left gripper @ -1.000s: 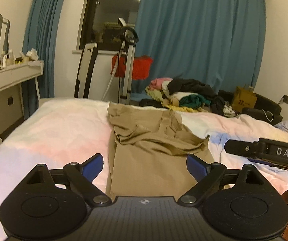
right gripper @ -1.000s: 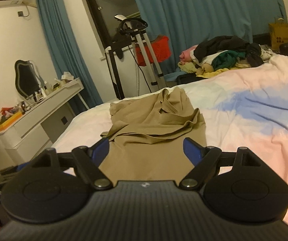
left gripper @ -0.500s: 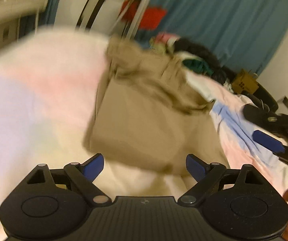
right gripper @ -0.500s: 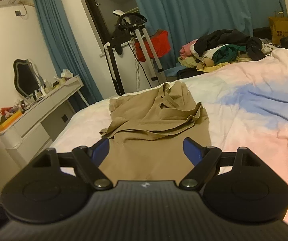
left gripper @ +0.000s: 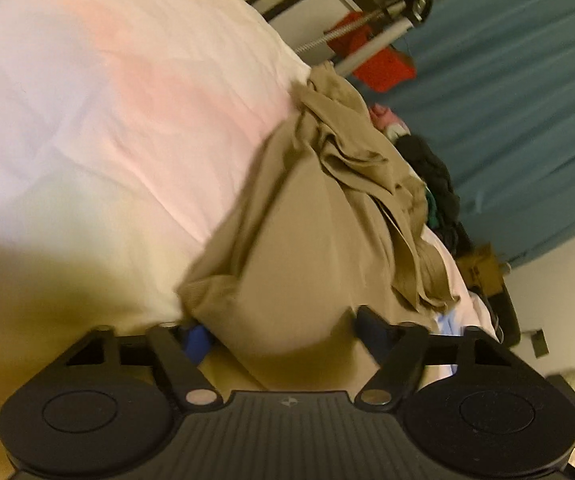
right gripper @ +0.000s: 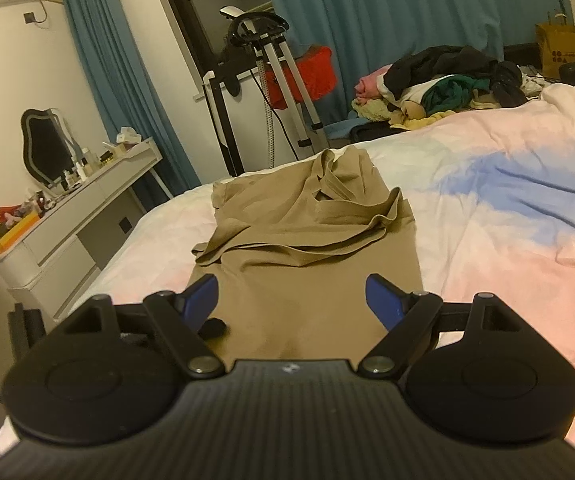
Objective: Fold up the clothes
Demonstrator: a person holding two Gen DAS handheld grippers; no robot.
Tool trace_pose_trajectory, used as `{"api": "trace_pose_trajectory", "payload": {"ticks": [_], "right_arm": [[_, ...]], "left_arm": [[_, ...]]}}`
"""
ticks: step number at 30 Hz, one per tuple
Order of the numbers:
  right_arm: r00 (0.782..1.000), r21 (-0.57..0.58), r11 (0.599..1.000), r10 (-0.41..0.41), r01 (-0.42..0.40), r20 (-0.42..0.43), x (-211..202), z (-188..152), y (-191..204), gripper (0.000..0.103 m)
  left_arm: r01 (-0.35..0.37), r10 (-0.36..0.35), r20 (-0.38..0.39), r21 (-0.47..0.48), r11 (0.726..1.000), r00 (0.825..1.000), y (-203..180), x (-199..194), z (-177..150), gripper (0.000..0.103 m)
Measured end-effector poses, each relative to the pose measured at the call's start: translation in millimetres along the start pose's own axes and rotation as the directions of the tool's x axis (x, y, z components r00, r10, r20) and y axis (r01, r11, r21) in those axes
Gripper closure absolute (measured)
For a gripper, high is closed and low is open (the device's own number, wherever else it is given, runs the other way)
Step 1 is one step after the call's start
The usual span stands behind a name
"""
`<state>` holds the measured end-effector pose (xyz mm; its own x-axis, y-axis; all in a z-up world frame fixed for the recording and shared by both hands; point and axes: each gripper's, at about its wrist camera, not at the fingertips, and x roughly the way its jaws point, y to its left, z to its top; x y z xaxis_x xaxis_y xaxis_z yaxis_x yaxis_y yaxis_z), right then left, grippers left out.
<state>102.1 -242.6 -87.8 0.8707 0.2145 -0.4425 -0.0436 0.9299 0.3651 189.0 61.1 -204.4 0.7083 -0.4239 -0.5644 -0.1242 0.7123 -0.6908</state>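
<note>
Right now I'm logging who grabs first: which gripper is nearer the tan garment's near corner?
Left. The left gripper is closing around the tan garment's corner; the right gripper hovers open above its near end.

Tan garment [right gripper: 307,248], half-folded, flat on bed [right gripper: 507,216]

Garment [right gripper: 307,248]: tan cloth, matt, fine-ribbed, creased. Bedsheet [right gripper: 507,240]: soft matt cloth, wrinkled. Right gripper [right gripper: 291,300]: matt black plastic, ridged.
</note>
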Motion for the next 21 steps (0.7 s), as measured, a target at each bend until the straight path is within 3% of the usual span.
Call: {"api": "trace_pose_trajectory", "payload": {"ticks": [4,7,10,12,14,16,17,21], "right_arm": [[1.0,0.012,1.0,0.006,-0.006,-0.009,1,-2,0,0.021],[0.997,0.089,0.994,0.064,-0.06,-0.052,7,-6,-6,0.021],[0.974,0.235,0.963,0.17,-0.132,-0.153,25,-18,-15,0.02],[0.942,0.376,0.911,0.263,-0.171,-0.21,40,-31,-24,0.02],[0.9,0.555,0.812,0.365,-0.183,-0.237,57,-49,-37,0.019],[0.873,0.67,0.721,0.429,-0.174,-0.234,71,-65,-48,0.019],[0.875,0.701,0.695,0.43,-0.162,-0.223,75,-70,-53,0.021],[0.918,0.792,0.593,0.378,-0.141,-0.12,78,-75,-76,0.022]], "left_arm": [[0.018,-0.017,0.02,-0.017,1.0,1.0,4,0,2,0.069],[0.036,-0.035,0.041,-0.025,0.999,0.999,3,-3,1,0.081],[0.056,-0.054,0.059,-0.033,0.998,0.997,3,-7,1,0.086],[0.066,-0.063,0.068,-0.043,0.997,0.996,4,-8,0,0.087],[0.081,-0.076,0.073,-0.063,0.995,0.994,5,-8,1,0.088],[0.1,-0.093,0.08,-0.088,0.991,0.992,8,-8,1,0.09],[0.113,-0.104,0.086,-0.102,0.988,0.991,9,-9,1,0.09],[0.152,-0.137,0.108,-0.142,0.978,0.985,14,-14,3,0.091]]}}
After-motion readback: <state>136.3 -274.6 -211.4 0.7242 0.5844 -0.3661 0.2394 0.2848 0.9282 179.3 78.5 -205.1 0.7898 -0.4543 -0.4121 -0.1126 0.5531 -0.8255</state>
